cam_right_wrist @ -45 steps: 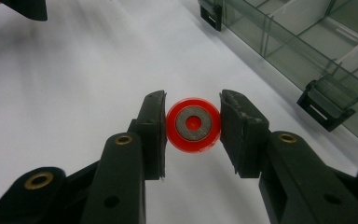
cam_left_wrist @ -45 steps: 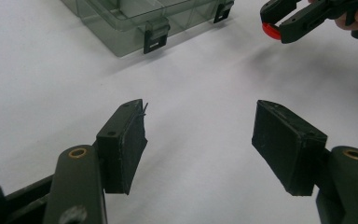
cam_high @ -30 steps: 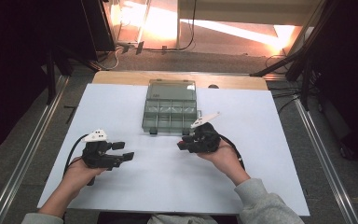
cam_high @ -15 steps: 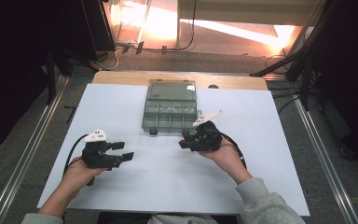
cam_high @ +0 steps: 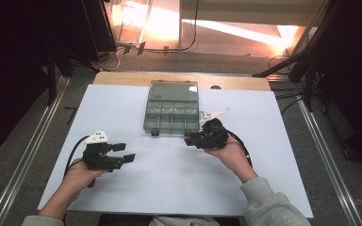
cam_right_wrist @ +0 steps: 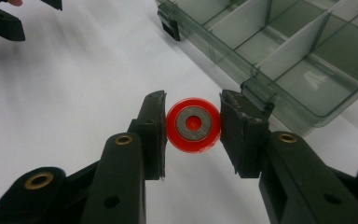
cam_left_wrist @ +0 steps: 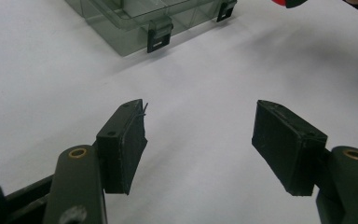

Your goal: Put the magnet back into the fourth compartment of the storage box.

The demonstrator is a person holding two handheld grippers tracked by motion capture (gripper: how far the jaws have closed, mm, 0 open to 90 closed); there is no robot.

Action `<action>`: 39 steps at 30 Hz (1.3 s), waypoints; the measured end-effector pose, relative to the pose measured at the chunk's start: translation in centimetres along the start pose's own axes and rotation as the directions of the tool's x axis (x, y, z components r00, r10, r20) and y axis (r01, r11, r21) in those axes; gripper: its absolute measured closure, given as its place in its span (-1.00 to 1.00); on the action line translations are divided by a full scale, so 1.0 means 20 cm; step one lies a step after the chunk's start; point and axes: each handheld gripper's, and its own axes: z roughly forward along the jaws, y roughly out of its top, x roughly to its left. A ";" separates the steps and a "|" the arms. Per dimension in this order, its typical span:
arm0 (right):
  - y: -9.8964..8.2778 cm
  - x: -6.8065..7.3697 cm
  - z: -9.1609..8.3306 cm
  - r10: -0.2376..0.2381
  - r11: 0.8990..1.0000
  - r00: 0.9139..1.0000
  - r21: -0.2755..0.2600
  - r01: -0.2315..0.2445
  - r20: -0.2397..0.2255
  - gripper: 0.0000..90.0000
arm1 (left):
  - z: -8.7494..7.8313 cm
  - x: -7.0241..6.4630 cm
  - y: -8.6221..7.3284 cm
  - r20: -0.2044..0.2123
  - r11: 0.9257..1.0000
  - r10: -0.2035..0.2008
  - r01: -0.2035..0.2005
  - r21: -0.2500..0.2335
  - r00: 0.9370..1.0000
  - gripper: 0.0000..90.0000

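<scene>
One red disc magnet (cam_right_wrist: 193, 124), w/ a grey ring on its face, is being pinched between the pads of the right gripper (cam_high: 192, 140), flat face turned toward the gripper's camera. The compartment box (cam_high: 172, 113), clear grey plastic w/ lid open, is lying just ahead and to the right in the right gripper view, near wall almost touching the right jaw. A short lift over that wall is judged to be what the drop needs; the closest cells (cam_right_wrist: 303, 79) are looking empty, so room is being left. The left gripper (cam_high: 122, 153) is being held wide open w/ nothing between the jaws, well apart over bare white sheet (cam_high: 169, 179), farther from the box than the right.
</scene>
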 end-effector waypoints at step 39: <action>0.09 -0.11 -0.02 0.035 0.999 0.996 -0.039 -0.032 0.078 0.41 | -0.06 0.00 -0.04 -0.045 0.999 -0.018 0.017 -0.030 0.999 -0.24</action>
